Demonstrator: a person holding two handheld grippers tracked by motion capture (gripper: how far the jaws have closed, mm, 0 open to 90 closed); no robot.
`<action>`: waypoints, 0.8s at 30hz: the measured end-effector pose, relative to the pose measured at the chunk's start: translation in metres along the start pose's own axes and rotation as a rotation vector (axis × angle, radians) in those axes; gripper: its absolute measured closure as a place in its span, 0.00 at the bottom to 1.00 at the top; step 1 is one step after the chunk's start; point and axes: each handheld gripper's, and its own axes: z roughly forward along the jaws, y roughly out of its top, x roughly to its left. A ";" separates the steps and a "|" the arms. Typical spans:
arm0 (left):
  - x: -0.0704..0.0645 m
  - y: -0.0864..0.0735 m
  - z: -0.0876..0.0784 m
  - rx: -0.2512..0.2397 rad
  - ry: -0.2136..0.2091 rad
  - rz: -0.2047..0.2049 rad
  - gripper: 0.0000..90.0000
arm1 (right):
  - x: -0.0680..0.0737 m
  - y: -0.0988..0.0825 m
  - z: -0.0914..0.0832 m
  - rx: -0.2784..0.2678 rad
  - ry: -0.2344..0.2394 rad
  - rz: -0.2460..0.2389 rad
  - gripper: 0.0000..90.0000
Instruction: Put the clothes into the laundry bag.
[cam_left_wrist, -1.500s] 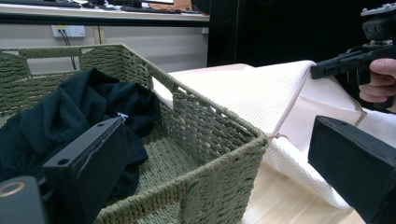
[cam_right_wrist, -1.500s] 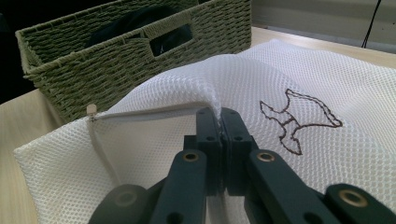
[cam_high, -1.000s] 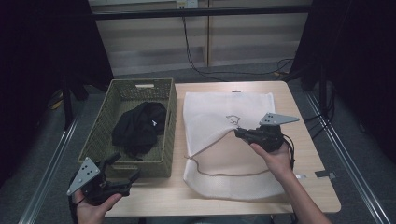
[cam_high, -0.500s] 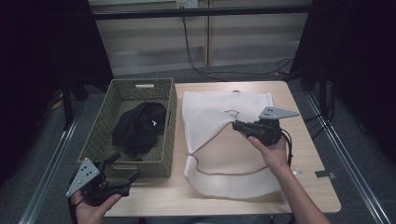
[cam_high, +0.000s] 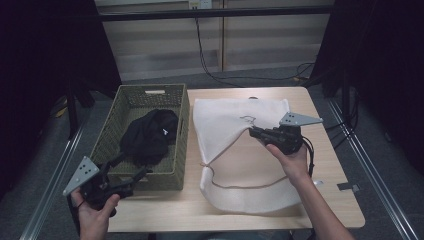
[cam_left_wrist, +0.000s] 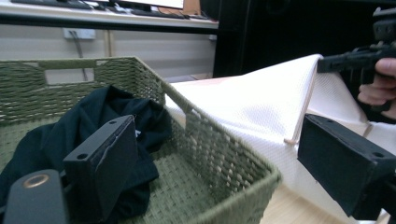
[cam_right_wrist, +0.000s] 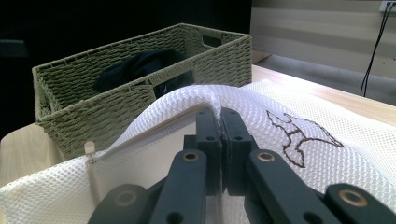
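— We see a dim room with dark curtains at both sides and a pale wooden counter (cam_high: 330, 165) in the middle. What do we have at the left?

— At the near left corner our left gripper (cam_high: 131, 176) hovers off the counter's edge, just before the green woven basket (cam_high: 176, 125). Its jaws stand wide apart with nothing between them, though they have just been closing a little. A black garment (cam_high: 150, 135) lies bunched inside the basket.

— And to the right?

— Beside the basket we find the white mesh bag (cam_high: 235, 117) spread on the counter. Our right gripper (cam_high: 252, 132) has its jaws pressed together on a fold of the bag's mesh and holds that fold lifted off the counter, a drawstring trailing along the bag's edge.
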 end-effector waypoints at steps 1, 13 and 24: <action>0.003 0.005 0.003 0.006 -0.012 -0.013 0.14 | 0.000 0.000 0.000 0.001 0.001 0.001 0.98; 0.034 0.040 0.047 0.154 -0.048 0.065 0.05 | 0.000 0.000 0.005 0.006 0.010 -0.003 0.98; 0.067 0.049 0.080 0.252 -0.119 0.115 0.09 | 0.000 -0.002 0.006 0.010 0.014 0.001 0.98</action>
